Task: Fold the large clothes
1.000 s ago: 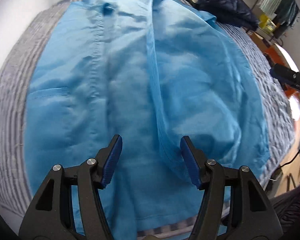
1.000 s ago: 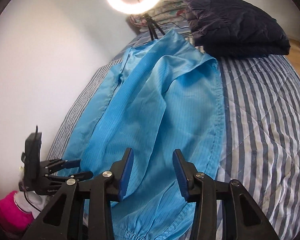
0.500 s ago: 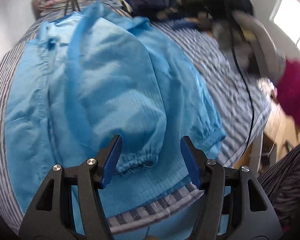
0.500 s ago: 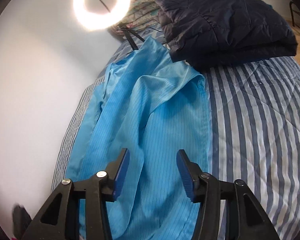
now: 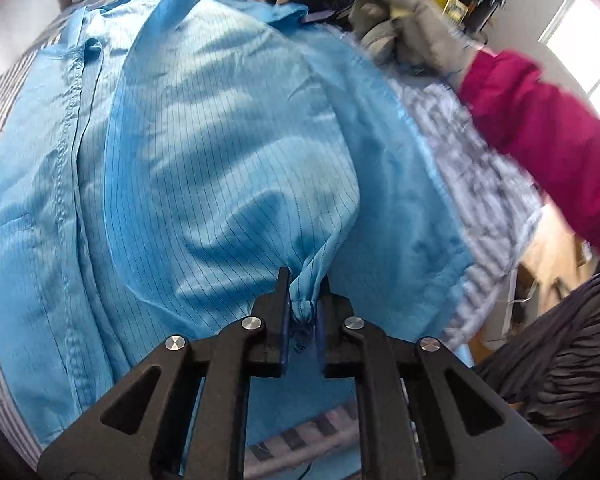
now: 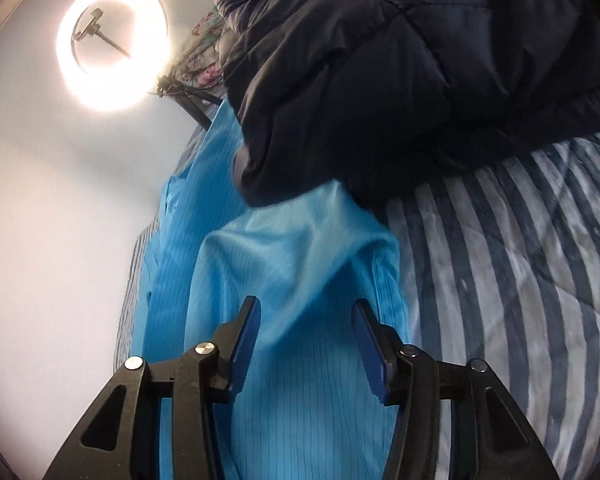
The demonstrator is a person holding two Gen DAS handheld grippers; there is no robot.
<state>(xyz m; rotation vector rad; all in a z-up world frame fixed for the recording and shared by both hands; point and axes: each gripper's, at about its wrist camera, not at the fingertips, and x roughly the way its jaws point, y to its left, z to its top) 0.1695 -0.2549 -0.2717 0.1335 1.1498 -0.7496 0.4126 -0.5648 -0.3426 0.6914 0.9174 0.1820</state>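
A large light-blue coat (image 5: pixel 204 152) with thin pinstripes lies spread on the striped bed. My left gripper (image 5: pixel 304 276) is closing, and its pads press on the bunched elastic sleeve cuff (image 5: pixel 303 304), with the sleeve pulled up toward it in a taut peak. In the right wrist view the coat (image 6: pixel 292 264) shows its upper shoulder part near the collar. My right gripper (image 6: pixel 306 308) hovers just over that fabric. Its jaws are closing but still stand apart, with cloth below them and nothing pinched.
A folded dark navy puffer jacket (image 6: pixel 400 80) lies on the striped quilt (image 6: pixel 500 280) right beyond the coat's top. A ring light (image 6: pixel 112 44) on a tripod stands by the white wall. A grey-gloved hand (image 5: pixel 420 28) and pink sleeve (image 5: pixel 540 128) reach across the bed's right side.
My left gripper has shut on the sleeve cuff that lay between its open jaws. The right gripper moved forward along the coat toward the collar and the dark jacket, rolling as it went.
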